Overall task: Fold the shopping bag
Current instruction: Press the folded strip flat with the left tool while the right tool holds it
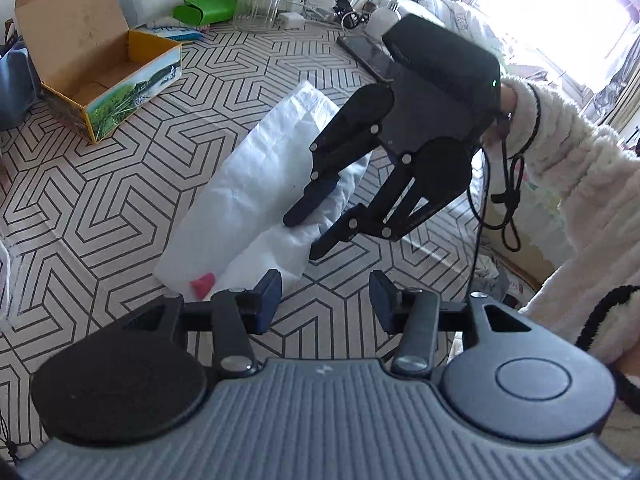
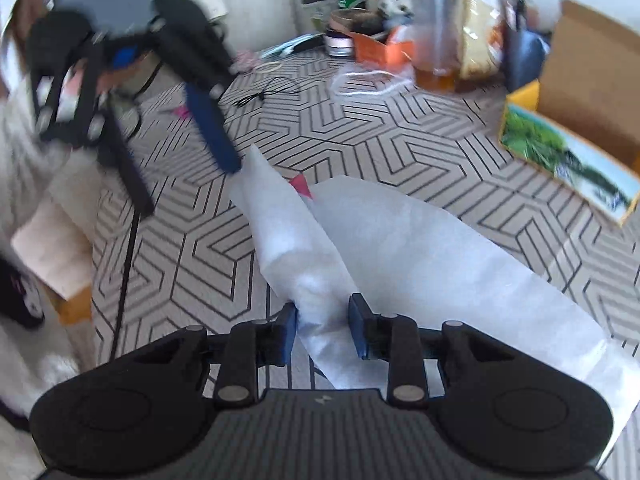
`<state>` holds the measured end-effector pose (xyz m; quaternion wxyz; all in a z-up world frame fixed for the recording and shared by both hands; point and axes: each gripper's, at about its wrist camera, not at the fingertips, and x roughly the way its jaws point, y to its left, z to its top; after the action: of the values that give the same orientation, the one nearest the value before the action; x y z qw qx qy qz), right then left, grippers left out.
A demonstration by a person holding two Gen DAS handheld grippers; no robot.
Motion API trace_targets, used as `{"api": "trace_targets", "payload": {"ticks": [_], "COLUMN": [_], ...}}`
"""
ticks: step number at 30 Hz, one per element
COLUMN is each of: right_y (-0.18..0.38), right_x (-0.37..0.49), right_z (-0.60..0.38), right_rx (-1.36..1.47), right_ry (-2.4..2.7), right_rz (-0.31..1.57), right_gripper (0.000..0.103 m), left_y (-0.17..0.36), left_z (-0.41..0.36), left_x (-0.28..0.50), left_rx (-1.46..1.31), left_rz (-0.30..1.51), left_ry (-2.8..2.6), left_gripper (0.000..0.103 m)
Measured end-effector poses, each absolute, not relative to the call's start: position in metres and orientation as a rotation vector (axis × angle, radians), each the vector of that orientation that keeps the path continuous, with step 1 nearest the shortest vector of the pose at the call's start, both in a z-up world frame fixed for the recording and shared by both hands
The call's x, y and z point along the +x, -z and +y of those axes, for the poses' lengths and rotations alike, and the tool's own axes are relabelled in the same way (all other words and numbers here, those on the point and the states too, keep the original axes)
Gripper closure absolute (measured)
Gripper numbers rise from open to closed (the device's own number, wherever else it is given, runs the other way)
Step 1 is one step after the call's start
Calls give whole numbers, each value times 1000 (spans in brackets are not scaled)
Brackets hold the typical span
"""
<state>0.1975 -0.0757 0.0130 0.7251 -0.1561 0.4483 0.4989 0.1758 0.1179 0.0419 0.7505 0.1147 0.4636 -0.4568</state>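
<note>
A white shopping bag (image 1: 248, 184) lies lengthwise on the geometric-patterned table (image 1: 100, 208), with a small red mark (image 1: 203, 283) near its close end. In the right wrist view a long fold of the bag (image 2: 292, 232) rises off the flat part, and my right gripper (image 2: 323, 330) is shut on that fold. The left wrist view shows the right gripper (image 1: 303, 237) from outside, pinching the bag's edge. My left gripper (image 1: 326, 298) is open with nothing between its pads, just above the bag's near end. Blurred in the right wrist view, the left gripper (image 2: 190, 188) has one blue fingertip beside the fold's raised tip.
An open cardboard box (image 1: 120, 80) with a landscape print stands at the table's side. A phone (image 1: 368, 56), a green case (image 1: 204, 10), jars and cables crowd the far edge. A person's fluffy white sleeve (image 1: 560, 152) holds the right gripper.
</note>
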Motion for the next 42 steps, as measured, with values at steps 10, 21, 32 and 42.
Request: {"api": "trace_targets", "payload": {"ticks": [10,21,32,42], "right_y": [8,20,-31,-13], "right_x": [253,280,177,115], "right_z": [-107,-112,-111,-71], "right_rx": [128,239,-405,-970], "right_ry": [-1065,-1075,-984,-920], "right_rz": [1264,1391,773,502], "right_gripper": [76,77,51,60], "left_y": [-28,-13,0,8], "left_z": [89,86,92,97], "left_x": [189,218,267,279], "left_rx": [466,498,206,97], "left_rz": [944,1019,1275,1323], "left_ry": [1022,1062,961,996], "left_gripper": [52,54,64,63]}}
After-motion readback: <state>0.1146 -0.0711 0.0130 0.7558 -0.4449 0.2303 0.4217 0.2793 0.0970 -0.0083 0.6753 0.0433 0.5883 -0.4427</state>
